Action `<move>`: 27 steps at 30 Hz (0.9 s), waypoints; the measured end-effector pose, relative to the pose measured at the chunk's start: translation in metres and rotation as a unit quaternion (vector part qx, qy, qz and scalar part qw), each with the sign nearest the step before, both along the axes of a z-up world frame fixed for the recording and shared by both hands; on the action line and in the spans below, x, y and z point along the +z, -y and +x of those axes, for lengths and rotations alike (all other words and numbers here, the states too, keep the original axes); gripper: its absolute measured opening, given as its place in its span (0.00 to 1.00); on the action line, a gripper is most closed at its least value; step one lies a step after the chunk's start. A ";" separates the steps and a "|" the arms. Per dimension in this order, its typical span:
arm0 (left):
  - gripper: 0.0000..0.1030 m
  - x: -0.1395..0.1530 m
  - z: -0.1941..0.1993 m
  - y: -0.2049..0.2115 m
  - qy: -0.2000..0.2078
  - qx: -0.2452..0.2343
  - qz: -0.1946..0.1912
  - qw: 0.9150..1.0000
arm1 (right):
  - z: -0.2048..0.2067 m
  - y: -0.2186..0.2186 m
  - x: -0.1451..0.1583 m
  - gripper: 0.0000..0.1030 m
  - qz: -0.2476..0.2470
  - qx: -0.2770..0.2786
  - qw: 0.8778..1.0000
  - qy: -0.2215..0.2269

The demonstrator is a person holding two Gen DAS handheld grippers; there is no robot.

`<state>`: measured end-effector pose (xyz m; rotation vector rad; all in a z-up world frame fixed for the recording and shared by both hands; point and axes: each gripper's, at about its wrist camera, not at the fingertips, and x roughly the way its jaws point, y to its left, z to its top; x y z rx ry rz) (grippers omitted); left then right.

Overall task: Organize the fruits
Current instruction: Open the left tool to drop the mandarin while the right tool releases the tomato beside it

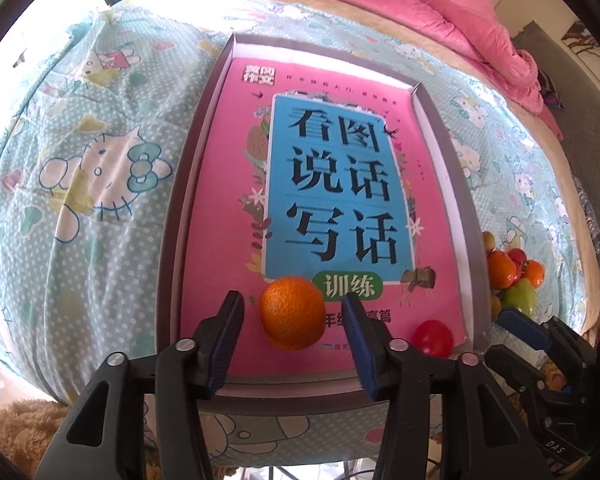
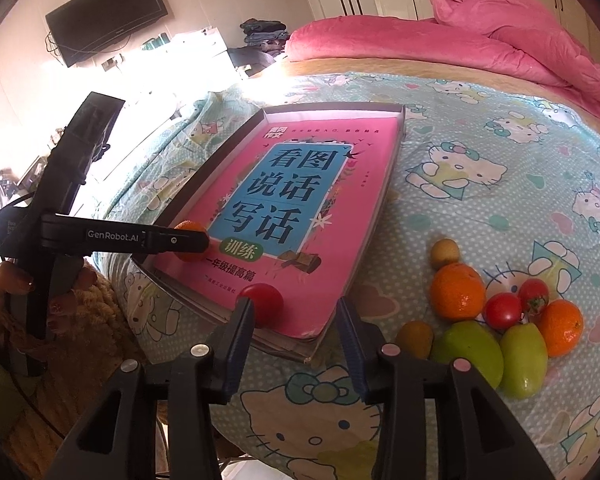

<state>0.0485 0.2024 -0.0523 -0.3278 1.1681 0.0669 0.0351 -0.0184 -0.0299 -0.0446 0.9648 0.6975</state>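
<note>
A grey tray [image 1: 172,240] lies on the bed with a pink book [image 1: 228,216] inside it. An orange [image 1: 293,312] rests on the book between the fingers of my open left gripper [image 1: 292,312], with gaps on both sides. A red tomato [image 1: 434,338] lies on the book's near right corner. In the right wrist view my right gripper [image 2: 296,316] is open and empty, just right of the tomato [image 2: 265,304]. The left gripper [image 2: 196,240] shows there beside the orange [image 2: 190,227]. A fruit pile [image 2: 500,312] of oranges, tomatoes and green fruits lies on the sheet to the right.
The tray [image 2: 384,208] sits on a Hello Kitty sheet [image 2: 480,168]. A pink quilt [image 2: 500,40] is bunched at the bed's far side. A wall TV [image 2: 108,16] hangs at the left. The bed edge runs just below both grippers.
</note>
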 end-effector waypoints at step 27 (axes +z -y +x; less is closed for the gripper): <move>0.75 0.035 -0.003 0.041 0.079 -0.052 -0.020 0.995 | 0.000 0.024 0.019 0.58 0.010 -0.024 0.999 0.027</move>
